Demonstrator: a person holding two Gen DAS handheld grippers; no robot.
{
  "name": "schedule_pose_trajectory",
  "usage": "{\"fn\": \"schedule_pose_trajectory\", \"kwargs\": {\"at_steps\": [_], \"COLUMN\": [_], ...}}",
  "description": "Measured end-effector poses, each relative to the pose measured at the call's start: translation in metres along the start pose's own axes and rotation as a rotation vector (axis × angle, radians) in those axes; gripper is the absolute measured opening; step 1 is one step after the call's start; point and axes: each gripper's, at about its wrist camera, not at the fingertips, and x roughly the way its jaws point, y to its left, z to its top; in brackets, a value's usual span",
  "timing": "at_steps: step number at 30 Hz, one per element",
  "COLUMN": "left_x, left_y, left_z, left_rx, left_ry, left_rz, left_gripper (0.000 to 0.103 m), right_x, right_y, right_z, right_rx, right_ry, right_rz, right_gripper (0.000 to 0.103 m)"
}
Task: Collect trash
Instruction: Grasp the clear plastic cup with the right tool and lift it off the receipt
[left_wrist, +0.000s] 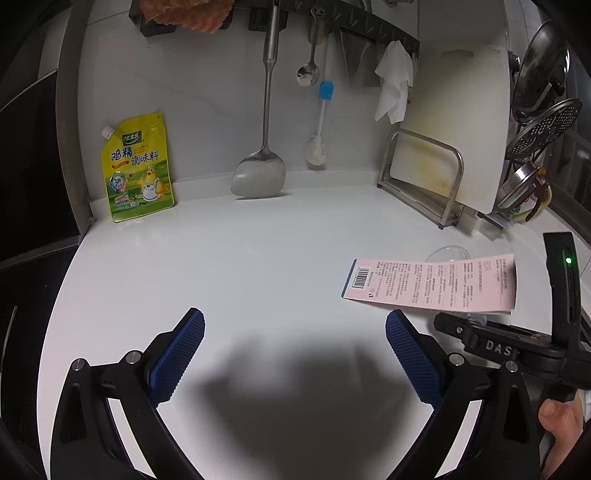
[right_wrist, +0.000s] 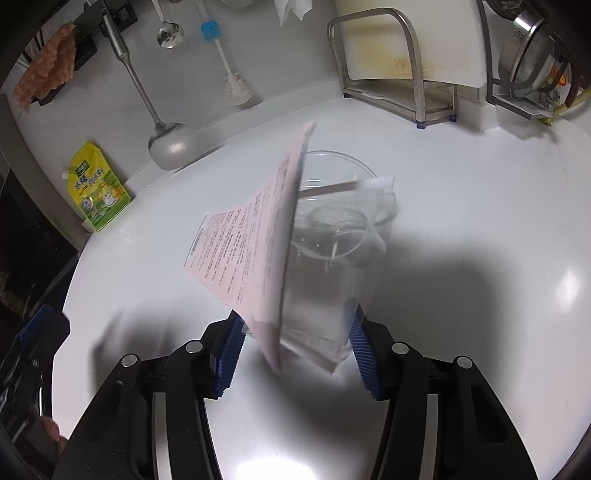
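While pink packaging (right_wrist: 255, 236) fills right hand-held gripper (right_wrist: 291, 343), seasoning pouch (left_wrist: 138, 168) stands well apart.

Yellow seasoning pouch (left_wrist: 138, 168), far left on the counter (left_wrist: 258, 251): Chinese "鸡精调味料". Pink printed card (left_wrist: 430, 282): barcode, small print illegible. Right gripper's body: "DAS".

Count of things on and above the white surface (left_wrist: 258, 258)

One pink printed card (left_wrist: 430, 282), joined to one clear plastic package (right_wrist: 332, 236); one yellow seasoning pouch (left_wrist: 138, 168); one metal spatula (left_wrist: 260, 173), one hanging spoon (left_wrist: 308, 74), one blue-handled brush (left_wrist: 321, 122); one white cloth (left_wrist: 394, 83) and one orange cloth (left_wrist: 188, 13) on the rail; one white cutting board (left_wrist: 458, 125) in one metal rack (left_wrist: 424, 177); two tongs, left (left_wrist: 295, 363) and right (right_wrist: 293, 354).
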Motion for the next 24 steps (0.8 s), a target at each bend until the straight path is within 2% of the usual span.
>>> {"fn": "schedule_pose_trajectory", "kwargs": {"at_steps": [9, 15, 24], "left_x": [-0.014, -0.020, -0.039], "left_y": [-0.022, -0.043, -0.043], "left_z": [-0.013, -0.027, -0.039], "left_rx": [0.020, 0.038, 0.026], "left_ry": [0.033, 0.063, 0.068], "left_rz": [-0.050, -0.075, -0.060], "left_gripper": [0.097, 0.097, 0.097], "right_x": [-0.039, -0.062, -0.089], "right_y": [-0.004, -0.008, 0.006], "right_z": [-0.033, -0.049, -0.062], "right_rx": [-0.023, -0.037, -0.110], "right_ry": [-0.016, -0.040, -0.086], "right_rz": [0.041, 0.034, 0.040], "right_gripper": [0.052, 0.052, 0.051]}}
